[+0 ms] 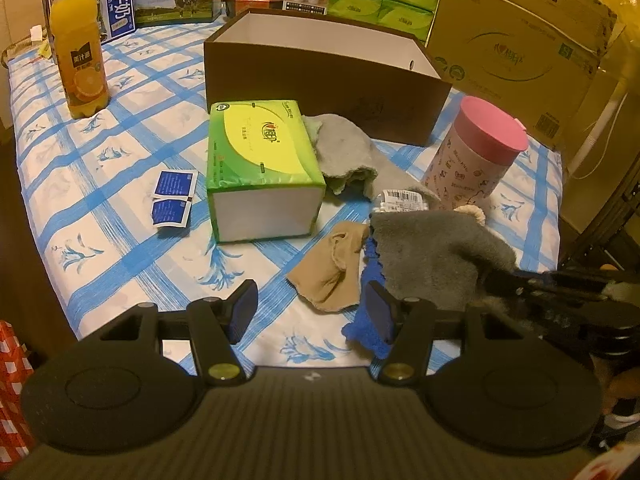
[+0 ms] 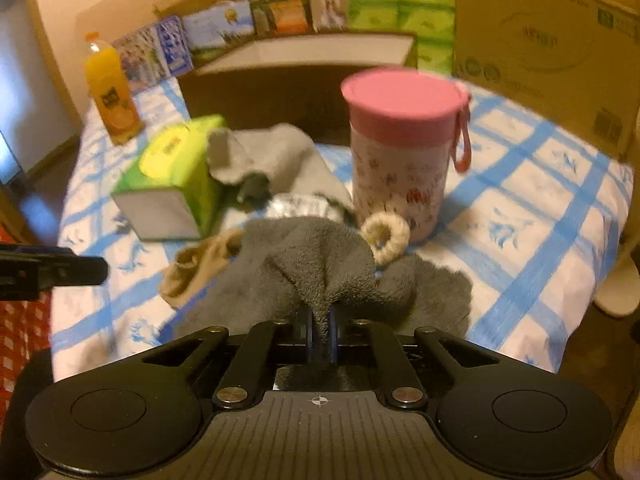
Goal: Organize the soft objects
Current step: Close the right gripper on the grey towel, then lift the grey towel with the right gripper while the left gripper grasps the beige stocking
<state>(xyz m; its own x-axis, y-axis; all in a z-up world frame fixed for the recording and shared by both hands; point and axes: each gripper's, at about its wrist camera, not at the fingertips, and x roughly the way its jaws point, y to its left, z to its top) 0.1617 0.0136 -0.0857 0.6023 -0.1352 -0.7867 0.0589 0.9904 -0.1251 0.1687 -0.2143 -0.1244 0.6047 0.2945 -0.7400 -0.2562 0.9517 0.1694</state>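
Grey towel [image 2: 320, 264]: plush, bunched into a peak at the near edge of the bench, one fold pinched up between the right tool's pads.
Right tool [image 2: 321, 334]: jaws have just been closing; now clamped together on that grey fold, pointing steeply down.
Left tool [image 1: 310, 310]: jaws apart, nothing between them, angled down over bare cloth just left of the pile.
Blue cloth [image 1: 370, 320]: peeks out beside the left tool's right-hand finger, under the towel's edge.
Tan sock [image 1: 332, 272]: crumpled, touching the towel's left side.
Cream hair tie [image 2: 386, 238]: rests on the towel's far edge, against the pink-lidded canister [image 2: 402, 152].
Tissue pack [image 1: 260, 168]: green, lying flat; a lighter grey cloth [image 1: 344, 152] slumps against its right side.
Bench [image 1: 120, 184]: covered in blue-and-white check.
Brown box [image 1: 320, 76]: open-topped, behind the pile.
Far edge: orange juice bottle [image 1: 78, 48] at left; milk cartons, tissue bundles and a cardboard carton [image 1: 520, 40] along the wall.
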